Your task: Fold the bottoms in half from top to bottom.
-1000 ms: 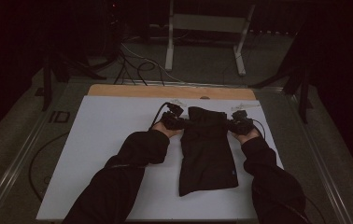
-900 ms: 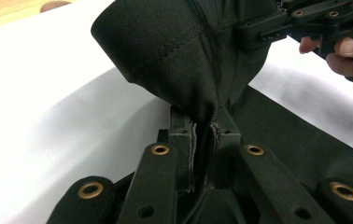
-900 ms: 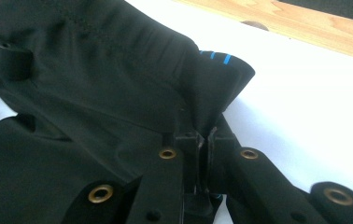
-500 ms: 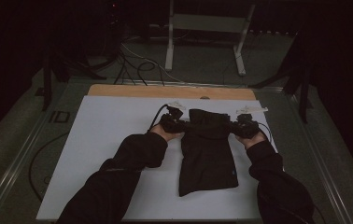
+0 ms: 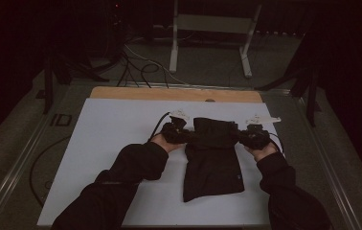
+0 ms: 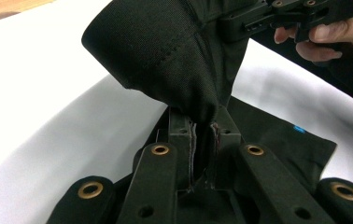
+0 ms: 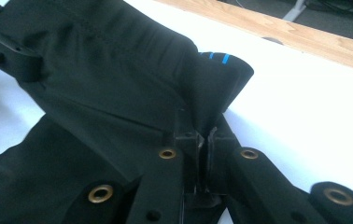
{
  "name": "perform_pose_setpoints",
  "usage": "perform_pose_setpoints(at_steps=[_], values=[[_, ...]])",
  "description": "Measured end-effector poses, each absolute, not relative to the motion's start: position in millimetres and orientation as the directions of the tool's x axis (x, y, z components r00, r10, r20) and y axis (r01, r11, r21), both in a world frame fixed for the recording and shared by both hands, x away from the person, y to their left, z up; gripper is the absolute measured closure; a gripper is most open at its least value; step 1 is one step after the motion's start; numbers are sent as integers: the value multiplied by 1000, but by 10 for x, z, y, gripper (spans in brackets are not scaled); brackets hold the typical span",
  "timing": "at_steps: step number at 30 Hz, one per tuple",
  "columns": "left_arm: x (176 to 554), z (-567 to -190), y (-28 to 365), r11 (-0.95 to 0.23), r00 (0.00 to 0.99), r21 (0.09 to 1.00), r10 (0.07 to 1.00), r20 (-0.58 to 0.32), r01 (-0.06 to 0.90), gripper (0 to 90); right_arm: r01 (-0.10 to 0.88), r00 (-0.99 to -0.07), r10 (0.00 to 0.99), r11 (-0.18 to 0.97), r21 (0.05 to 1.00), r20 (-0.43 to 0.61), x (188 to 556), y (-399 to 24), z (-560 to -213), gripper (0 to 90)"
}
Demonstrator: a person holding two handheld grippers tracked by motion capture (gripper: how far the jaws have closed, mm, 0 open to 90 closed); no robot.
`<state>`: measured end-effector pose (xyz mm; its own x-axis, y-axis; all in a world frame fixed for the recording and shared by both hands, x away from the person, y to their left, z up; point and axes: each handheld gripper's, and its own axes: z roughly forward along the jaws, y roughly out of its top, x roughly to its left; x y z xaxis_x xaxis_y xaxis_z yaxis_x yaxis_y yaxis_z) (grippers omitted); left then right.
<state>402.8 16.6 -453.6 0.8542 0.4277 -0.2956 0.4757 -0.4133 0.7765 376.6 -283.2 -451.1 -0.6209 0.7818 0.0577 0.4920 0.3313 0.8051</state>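
A black garment (image 5: 212,158) hangs between the left gripper (image 5: 178,133) and right gripper (image 5: 252,138), each clamped on an upper corner, its lower end trailing on a white table (image 5: 107,143) with a wooden far edge, in a dark room.

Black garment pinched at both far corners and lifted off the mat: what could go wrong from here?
1. Both grips look shallow: the left gripper and right gripper each clamp only a bunched edge of the black garment, so a harder pull could slip a corner free.
2. The near end lies on the white mat; it may drag and crease as the far edge moves.
3. The folded-over cloth at the jaws could set a crooked fold.
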Motion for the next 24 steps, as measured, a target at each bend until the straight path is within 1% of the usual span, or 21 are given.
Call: perform_pose_setpoints(at_steps=[9, 19, 24], values=[[3857, -4534, 178, -439, 876, 780, 396, -277, 445, 833, 477, -641, 766, 346, 808, 51, 3530, -2854, -4502, 864], [3651, -4591, 221, -425, 875, 782, 376, -305, 455, 833, 478, -656, 752, 347, 807, 65, 3293, -2857, -4518, 864], [3558, -4594, 220, -432, 878, 780, 370, -304, 452, 833, 481, -660, 747, 344, 806, 76, 3192, -2870, -4526, 864]])
